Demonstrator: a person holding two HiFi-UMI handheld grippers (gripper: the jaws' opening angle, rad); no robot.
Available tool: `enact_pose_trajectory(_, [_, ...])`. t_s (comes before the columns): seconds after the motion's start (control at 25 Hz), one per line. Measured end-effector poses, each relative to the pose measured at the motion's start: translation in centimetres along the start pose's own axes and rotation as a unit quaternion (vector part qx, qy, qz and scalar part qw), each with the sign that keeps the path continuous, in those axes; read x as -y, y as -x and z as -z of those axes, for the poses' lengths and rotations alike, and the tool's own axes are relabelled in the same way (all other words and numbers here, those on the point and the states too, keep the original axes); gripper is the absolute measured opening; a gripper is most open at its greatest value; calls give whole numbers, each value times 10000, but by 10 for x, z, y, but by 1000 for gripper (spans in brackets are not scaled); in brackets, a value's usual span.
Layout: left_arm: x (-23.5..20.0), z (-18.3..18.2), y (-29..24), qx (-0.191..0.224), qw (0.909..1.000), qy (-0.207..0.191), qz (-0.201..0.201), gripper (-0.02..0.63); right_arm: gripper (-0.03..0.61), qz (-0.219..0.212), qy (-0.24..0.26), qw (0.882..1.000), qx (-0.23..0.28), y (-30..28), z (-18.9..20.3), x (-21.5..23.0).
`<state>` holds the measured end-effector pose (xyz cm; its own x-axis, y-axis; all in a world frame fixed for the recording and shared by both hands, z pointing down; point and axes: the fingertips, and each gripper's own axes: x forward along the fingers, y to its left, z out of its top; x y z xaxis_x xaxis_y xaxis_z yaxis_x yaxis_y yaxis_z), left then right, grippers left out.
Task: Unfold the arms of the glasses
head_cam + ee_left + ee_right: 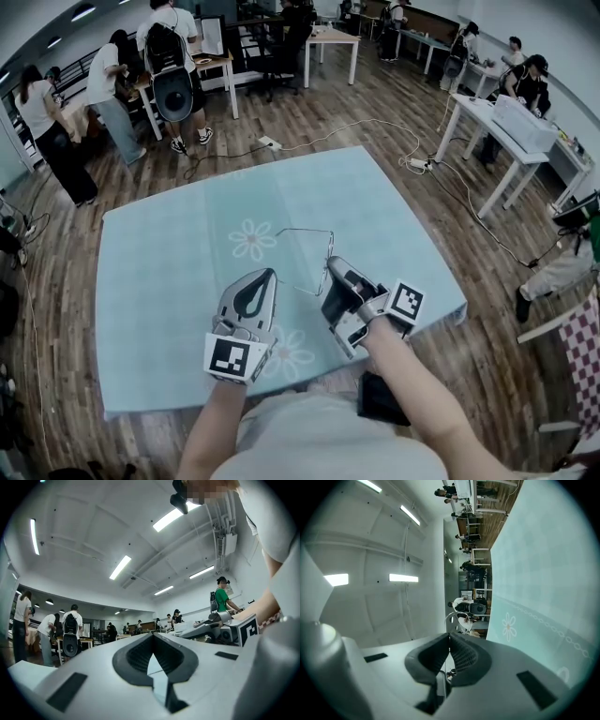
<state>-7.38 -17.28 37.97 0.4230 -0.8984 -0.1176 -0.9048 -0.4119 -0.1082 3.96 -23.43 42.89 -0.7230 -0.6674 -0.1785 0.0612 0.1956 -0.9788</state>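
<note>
Head view, steeply down on a table (159,281) draped in pale blue-green cloth printed with white daisies, wood-plank floor all round. Just right of frame centre, the glasses (305,231): hair-thin wire, pale against the cloth, with one long straight run across the top and a bend down toward the right gripper (331,265). Right gripper view: dark ribbed fingers (464,656) pressed together, a loop of that same wire (446,620) rising straight off their tip, so apparently pinched there. Left gripper (270,273) just lower left of the wire, grey shell with black pads; its fingers (138,656) closed flat on each other in the left gripper view, nothing seen between them. Judged early to midway: one end of the frame seemingly secured, but the wire too fine to tell which arm, if any, already swung out. At least one arm probably left to open. Likely light, springy, slippery metal, easily bent at the hinges.
</note>
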Motion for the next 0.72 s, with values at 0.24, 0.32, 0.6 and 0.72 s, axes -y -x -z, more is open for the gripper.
enact_pose_trajectory(0.24, [6,3,-2,-31,10000,37,-34,8,12,-173,-16,9998,-44,-8,15,-9])
enact_pose_trajectory(0.32, [6,2,-1,-4,9999,86,-65,8,12,-191,7,9998,6,-7,15,-9])
enact_pose_trajectory(0.6, [5,4,1,-23,9995,226,-199,8,12,-219,-40,9990,380,-2,10,-5])
enact_pose_trajectory(0.72, [9,8,3,-73,9994,274,-196,8,11,-335,-46,9975,617,-1,7,-7])
